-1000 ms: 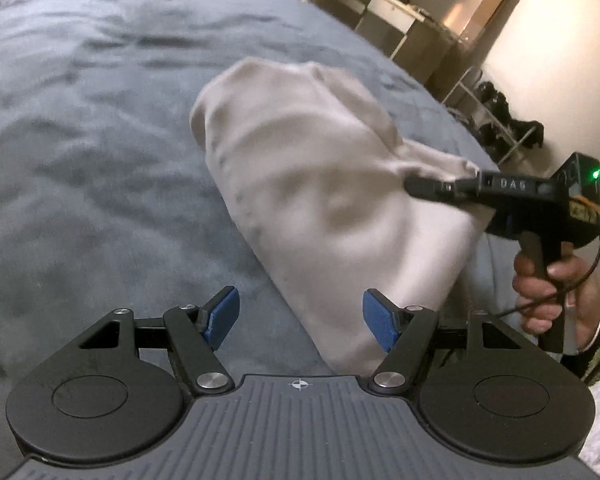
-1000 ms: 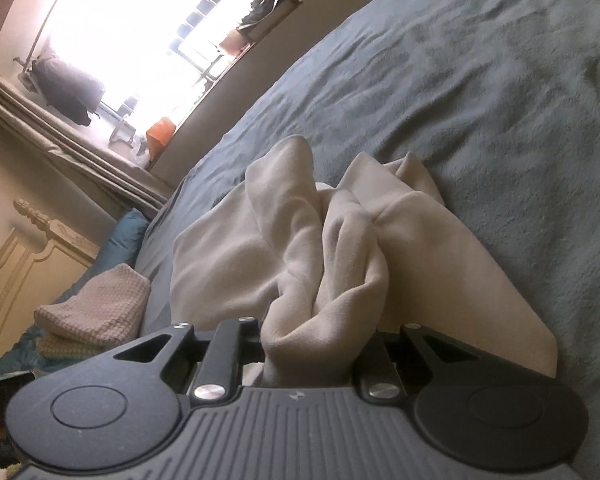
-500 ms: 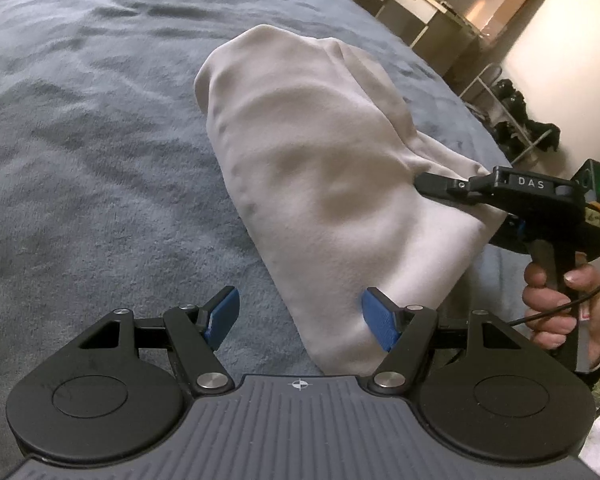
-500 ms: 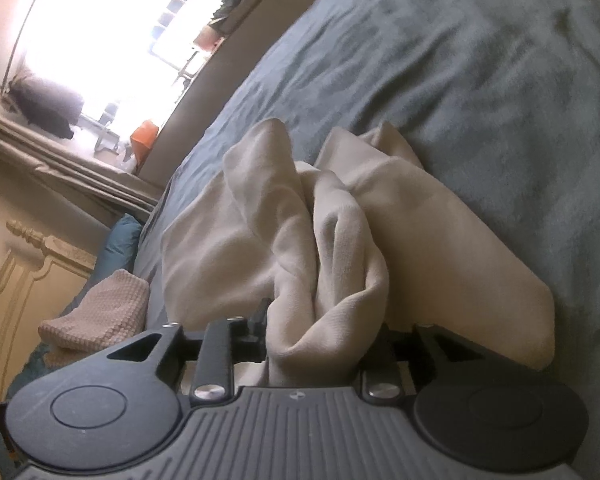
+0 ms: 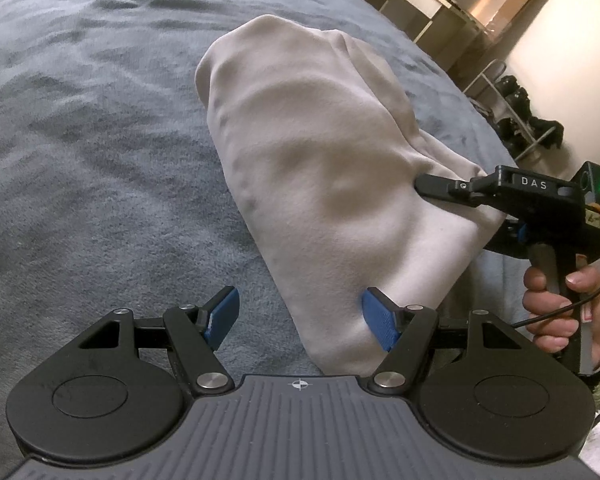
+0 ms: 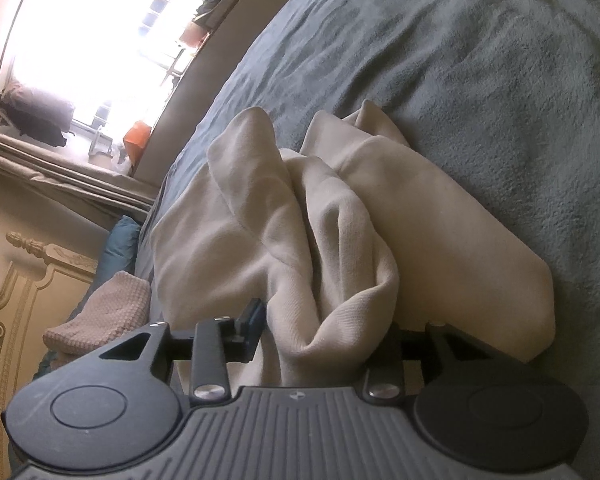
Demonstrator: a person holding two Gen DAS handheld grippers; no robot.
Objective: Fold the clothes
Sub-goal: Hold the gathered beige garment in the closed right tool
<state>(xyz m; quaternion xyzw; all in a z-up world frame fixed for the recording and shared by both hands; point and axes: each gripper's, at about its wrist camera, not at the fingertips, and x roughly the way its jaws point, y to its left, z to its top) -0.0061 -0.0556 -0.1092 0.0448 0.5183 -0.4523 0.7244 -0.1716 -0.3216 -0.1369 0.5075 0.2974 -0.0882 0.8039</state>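
The cream-coloured soft knit garment (image 5: pixel 320 184) lies in a long, loosely doubled-over bundle on the grey-blue plush bedspread (image 5: pixel 80 140), stretching away from the left claw (image 5: pixel 300 320) and ending just beside its right-hand blue pad; the left claw is spread wide with nothing between its pads, the near corner of the garment only brushing the outer pad, so it holds nothing; the right claw (image 6: pixel 324 332), seen from the left wrist as a black tool gripped by a person's hand (image 5: pixel 556 308), sits at the far right edge of the garment with a bunched ridge of the cloth rising directly in front of it and passing between its fingers; its jaws are opening, and the left finger already stands clear of the cloth, so I judge the fold is being let go rather than pinched, though the right finger is hidden under the fabric and contact there cannot be ruled out; as for progress, the garment appears folded over on itself at least once into a narrow strip, but the top layer is rumpled and heaped near the right claw, its edges not squared; what seems left is to smooth that ridge flat, fold the strip shorter, and perhaps set it with the pale waffle-textured folded cloth (image 6: pixel 100 312) lying off to the left of the right claw beside the ornate cream headboard (image 6: pixel 16 300).
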